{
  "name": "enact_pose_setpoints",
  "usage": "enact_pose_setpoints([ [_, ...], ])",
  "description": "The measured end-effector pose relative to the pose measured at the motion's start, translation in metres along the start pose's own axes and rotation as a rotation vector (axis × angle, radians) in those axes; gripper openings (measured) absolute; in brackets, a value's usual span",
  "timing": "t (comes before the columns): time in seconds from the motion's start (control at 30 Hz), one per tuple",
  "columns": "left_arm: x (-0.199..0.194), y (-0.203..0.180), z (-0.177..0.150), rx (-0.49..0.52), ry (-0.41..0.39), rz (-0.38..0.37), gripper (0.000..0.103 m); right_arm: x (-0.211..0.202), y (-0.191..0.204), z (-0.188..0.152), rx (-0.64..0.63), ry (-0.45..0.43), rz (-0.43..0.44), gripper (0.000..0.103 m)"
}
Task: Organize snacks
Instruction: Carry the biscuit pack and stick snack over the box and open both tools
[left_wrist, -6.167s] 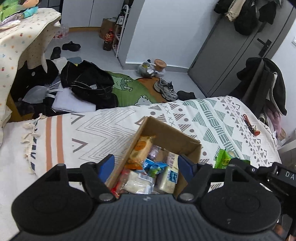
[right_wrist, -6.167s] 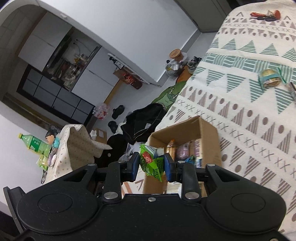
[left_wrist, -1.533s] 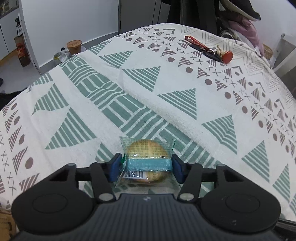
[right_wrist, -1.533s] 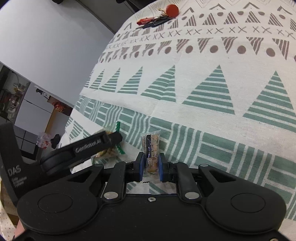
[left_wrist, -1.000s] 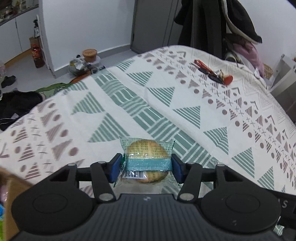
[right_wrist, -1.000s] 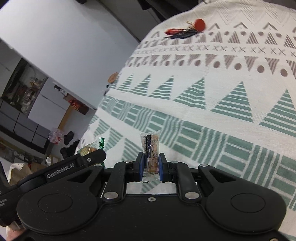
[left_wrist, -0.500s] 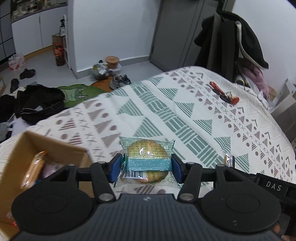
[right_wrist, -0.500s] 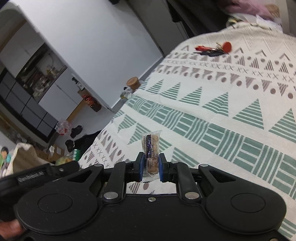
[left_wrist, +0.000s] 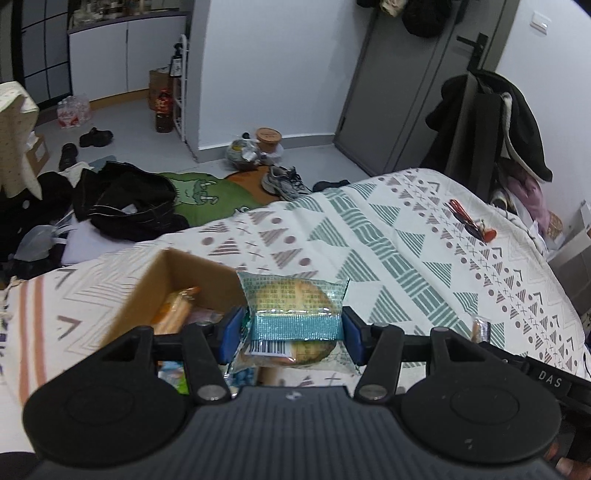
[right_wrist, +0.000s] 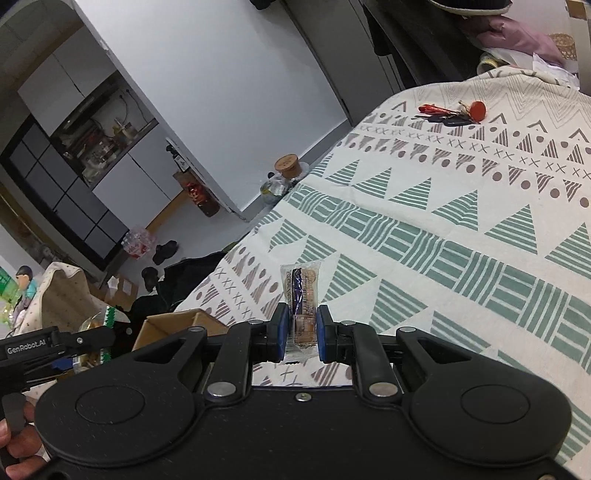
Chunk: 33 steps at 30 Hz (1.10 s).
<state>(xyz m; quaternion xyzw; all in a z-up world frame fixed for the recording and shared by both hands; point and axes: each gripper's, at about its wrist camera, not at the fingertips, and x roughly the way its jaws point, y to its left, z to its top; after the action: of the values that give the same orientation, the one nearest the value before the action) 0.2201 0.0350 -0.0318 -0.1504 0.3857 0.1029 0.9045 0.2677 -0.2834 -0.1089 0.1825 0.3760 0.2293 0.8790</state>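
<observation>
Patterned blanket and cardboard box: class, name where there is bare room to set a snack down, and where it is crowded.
Bare: the blanket between the cardboard box and the keys, across the green triangles. Crowded: inside the box, already holding packets. The left gripper grips a round cracker pack; the right gripper grips a slim biscuit pack.

Bedspread (left_wrist: 388, 236): cream, teal striped triangles, brown dots and crosses. Box (left_wrist: 177, 269): plain brown cardboard. Wrapped cake (left_wrist: 293, 314): tan, clear wrapper, teal band, barcode. Small packet (right_wrist: 301, 295): clear film, dark blue stripe, beige biscuit. Finger pads (left_wrist: 231, 334): blue on black. Keys (right_wrist: 454, 112): red tag.
</observation>
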Motion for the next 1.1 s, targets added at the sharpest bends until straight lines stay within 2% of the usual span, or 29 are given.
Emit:
enact_pose_setpoints([
  [0.43,-0.042,0.052,-0.004,-0.06,-0.019,-0.009,0.055,-0.009,0.053,-0.03,-0.026,-0.003,0.044,0.016],
  [0.87,-0.029,0.084,-0.028,-0.121,0.062,-0.063,0.056,0.005,0.102,-0.054,-0.072,0.004,0.043,0.016],
  [1.1,-0.018,0.103,-0.026,-0.155,0.107,-0.071,0.062,0.025,0.136,-0.056,-0.093,0.043,0.072,0.016],
])
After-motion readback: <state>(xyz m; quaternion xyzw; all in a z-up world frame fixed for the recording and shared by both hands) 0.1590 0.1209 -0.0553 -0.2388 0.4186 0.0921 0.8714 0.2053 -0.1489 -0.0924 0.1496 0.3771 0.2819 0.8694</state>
